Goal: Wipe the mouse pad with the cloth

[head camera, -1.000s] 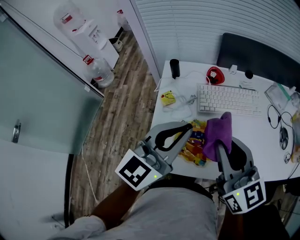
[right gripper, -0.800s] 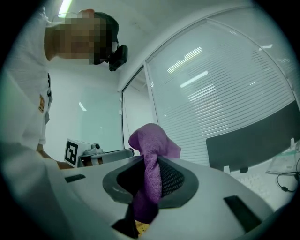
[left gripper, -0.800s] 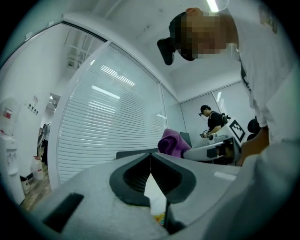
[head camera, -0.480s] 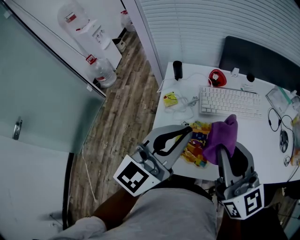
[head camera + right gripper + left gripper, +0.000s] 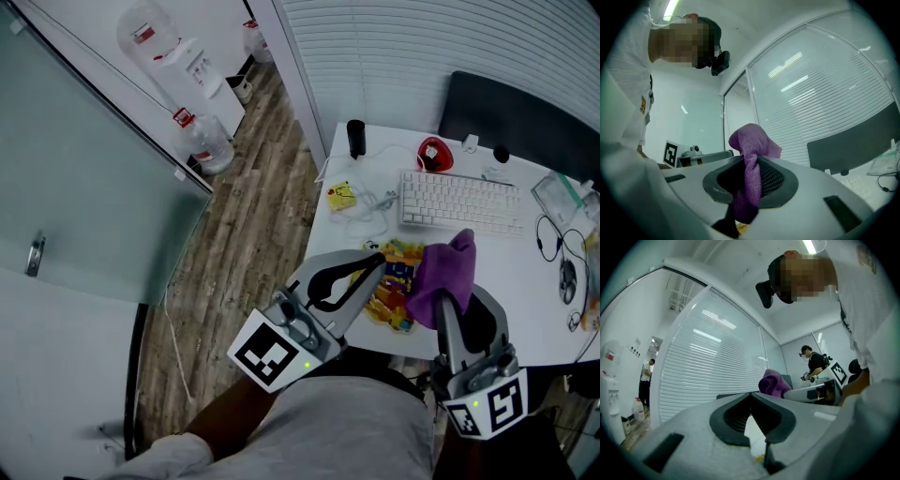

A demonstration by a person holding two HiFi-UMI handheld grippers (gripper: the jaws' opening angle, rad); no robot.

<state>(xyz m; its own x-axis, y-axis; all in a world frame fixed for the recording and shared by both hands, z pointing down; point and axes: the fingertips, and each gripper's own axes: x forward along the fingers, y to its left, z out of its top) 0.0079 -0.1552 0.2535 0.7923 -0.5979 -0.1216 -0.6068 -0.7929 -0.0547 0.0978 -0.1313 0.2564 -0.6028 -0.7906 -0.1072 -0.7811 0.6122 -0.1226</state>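
Pinching the purple cloth (image 5: 444, 264) tight, the right tongs (image 5: 442, 302) hold it bunched over the colourful pad (image 5: 392, 286), lower centre of the head view, by the counter (image 5: 530, 281) edge. The left tongs (image 5: 379, 259) sit closed and empty just left. Likely trouble: the loose pad sliding off the edge under a sweep, or the cloth slipping from so thin a grip

Head view steeply down over desk (image 5: 525, 258); both gripper views angled up; purple cloth (image 5: 441, 272) shared.
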